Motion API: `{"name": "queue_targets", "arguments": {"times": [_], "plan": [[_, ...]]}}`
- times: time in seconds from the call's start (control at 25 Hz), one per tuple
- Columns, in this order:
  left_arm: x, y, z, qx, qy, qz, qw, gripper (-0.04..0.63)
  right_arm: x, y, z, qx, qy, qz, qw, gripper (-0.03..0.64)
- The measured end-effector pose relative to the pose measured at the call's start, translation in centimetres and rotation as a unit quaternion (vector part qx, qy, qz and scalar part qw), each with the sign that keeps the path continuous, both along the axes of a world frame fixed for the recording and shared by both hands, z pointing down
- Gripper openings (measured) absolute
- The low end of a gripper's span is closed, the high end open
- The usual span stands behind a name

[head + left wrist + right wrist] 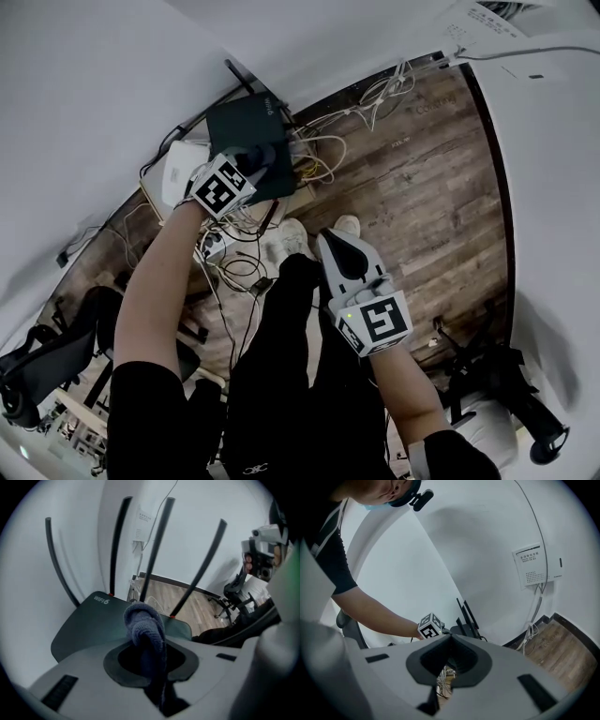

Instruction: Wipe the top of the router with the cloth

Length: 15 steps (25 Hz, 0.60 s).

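Since the job is wiping the router's top, it makes sense that the left gripper is the one out over the router. It's clenched tight on a bunched-up blue cloth, so a wad of it sticks out past the jaws toward the dark lid. From the left gripper view the wad sits over the near edge of the router, on the side away from the antennas. Whether it's actually pressing on the plastic or hanging just above it, I can't tell. Holding it bunched like that gives a soft pad to drag around, I'd guess, and coming in from the front keeps the gripper clear of those four upright antennas at the router's back. The right gripper sits well away from the router, jaws closed on nothing (you can see cables through the gap lower down), probably just parked out of the way. Most of the lid looks uncovered, so I'd call this early in the wipe.
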<state>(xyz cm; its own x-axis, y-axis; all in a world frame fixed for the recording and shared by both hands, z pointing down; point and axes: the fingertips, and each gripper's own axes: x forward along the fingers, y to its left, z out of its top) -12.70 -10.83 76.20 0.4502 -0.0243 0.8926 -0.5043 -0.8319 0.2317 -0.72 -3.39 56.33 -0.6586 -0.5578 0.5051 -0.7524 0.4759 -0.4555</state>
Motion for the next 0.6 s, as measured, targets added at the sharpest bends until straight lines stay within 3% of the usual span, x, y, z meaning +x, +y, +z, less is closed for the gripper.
{"name": "queue_targets", "arguments": {"times": [0.2, 0.32, 0.44, 0.6], "plan": [[0.9, 4.9, -0.5, -0.025, 0.025, 0.059, 0.9977, 0.066, 0.5, -0.2, 0.0, 0.001, 0.006, -0.006, 1.0, 0.0], [0.8, 7.7, -0.9, -0.067, 0.049, 0.082, 0.9932, 0.066, 0.8, -0.4, -0.2, 0.001, 0.005, -0.003, 1.0, 0.0], [0.1, 8.7, -1.1, -0.083, 0.057, 0.074, 0.9921, 0.064, 1.0, -0.2, -0.3, 0.001, 0.004, -0.006, 1.0, 0.0], [-1.4, 7.0, -0.7, -0.052, 0.034, 0.055, 0.9965, 0.064, 1.3, -0.2, 0.0, -0.003, 0.004, -0.006, 1.0, 0.0]]}}
